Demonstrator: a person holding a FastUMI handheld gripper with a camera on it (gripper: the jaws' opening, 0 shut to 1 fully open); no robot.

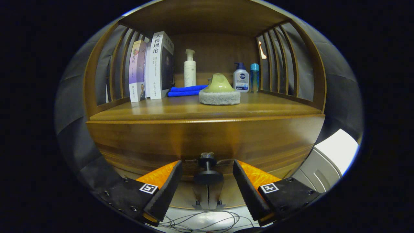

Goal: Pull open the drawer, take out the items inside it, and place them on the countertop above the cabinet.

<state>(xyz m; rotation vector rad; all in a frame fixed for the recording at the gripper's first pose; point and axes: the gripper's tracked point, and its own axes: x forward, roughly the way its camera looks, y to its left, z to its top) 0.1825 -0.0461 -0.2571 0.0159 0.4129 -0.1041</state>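
Between the spread fingers of the gripper (207, 181) sits the drawer knob (208, 168), untouched. Drawer (207, 142) front closed, just ahead. Countertop (181, 110) above carries 2 books (152, 69), bottles and a sponge (219, 94).

Drawer (207, 145) contents hidden behind closed front; blue cloth (187, 91) partly hidden behind scrubber (219, 92).
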